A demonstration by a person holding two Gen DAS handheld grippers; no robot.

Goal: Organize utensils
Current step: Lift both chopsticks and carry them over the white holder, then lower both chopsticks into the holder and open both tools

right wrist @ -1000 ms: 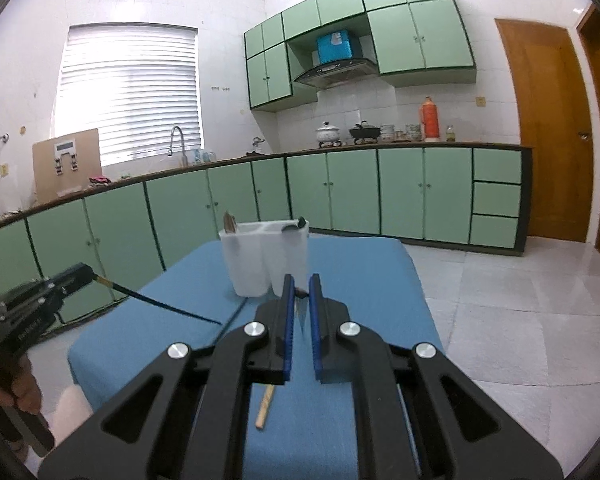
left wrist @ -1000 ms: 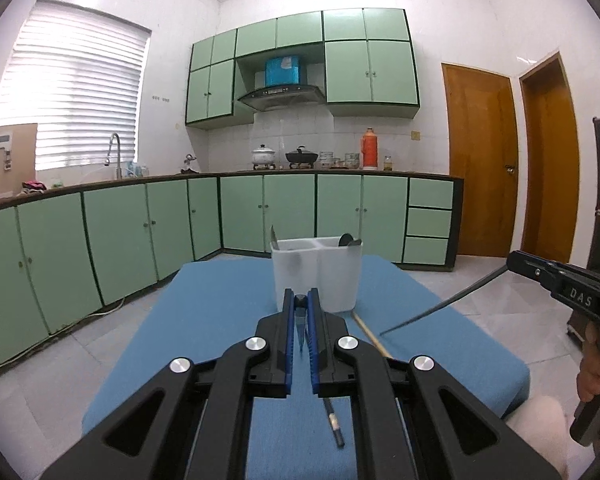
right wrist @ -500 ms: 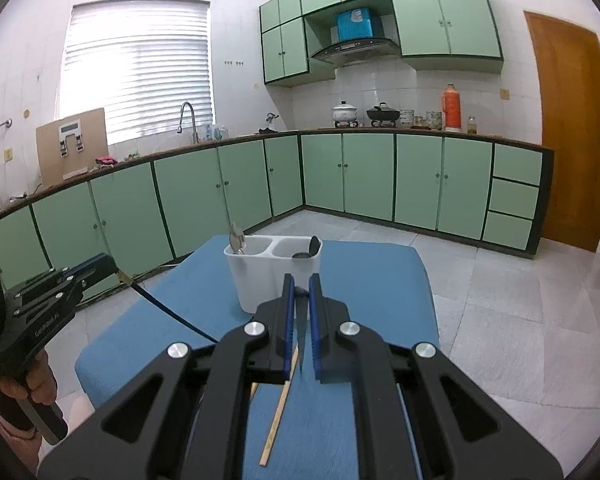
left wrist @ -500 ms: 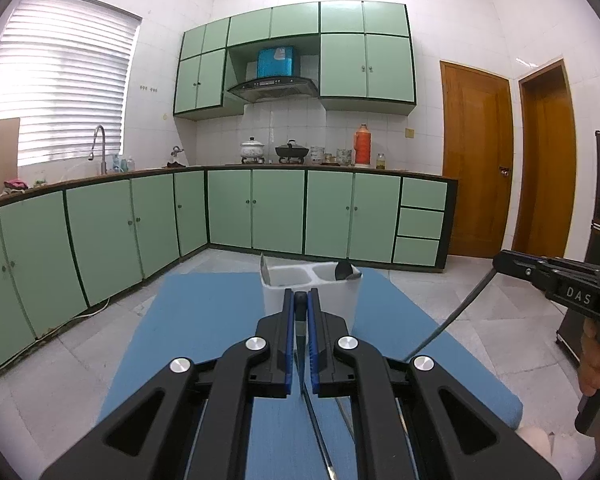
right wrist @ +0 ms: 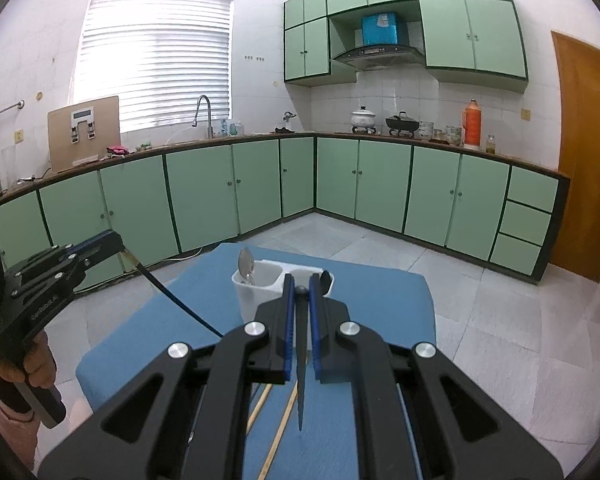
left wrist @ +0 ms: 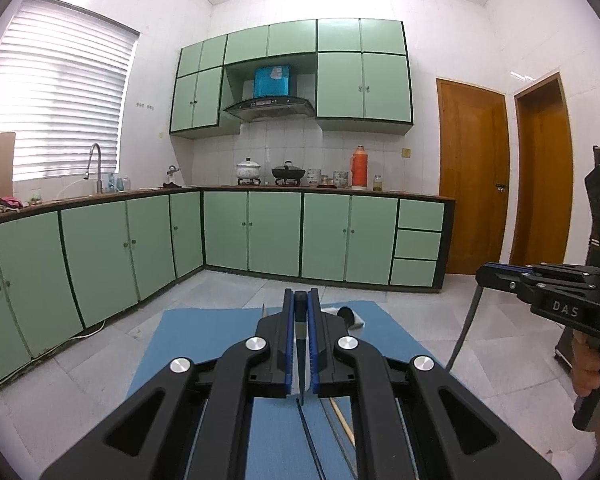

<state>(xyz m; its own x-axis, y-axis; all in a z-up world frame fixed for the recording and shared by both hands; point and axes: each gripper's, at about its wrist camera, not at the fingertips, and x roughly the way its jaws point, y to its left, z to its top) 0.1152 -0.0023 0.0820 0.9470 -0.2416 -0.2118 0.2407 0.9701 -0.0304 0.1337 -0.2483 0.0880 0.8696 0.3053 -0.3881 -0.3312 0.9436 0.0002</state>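
Pinching a black chopstick (left wrist: 300, 352) by its thick end in the tightly closed left tool (left wrist: 301, 300), and clamping a second chopstick (right wrist: 300, 364) the same way in the right tool (right wrist: 299, 286). Carrying both with the long axis running back and down from the grip, thin tips pointing at the surface (right wrist: 380, 292) beneath each tool. Probably risking a slip or swing from so narrow a pinch, or a tip catching the rim of the holder (right wrist: 256, 304) just ahead of the right tool and tipping it.

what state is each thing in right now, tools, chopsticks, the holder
left tool: shut on a dark chopstick, lifted
right tool: shut on another dark chopstick, lifted
white holder: upright on the blue mat, spoons inside
wooden chopsticks: lying on mat
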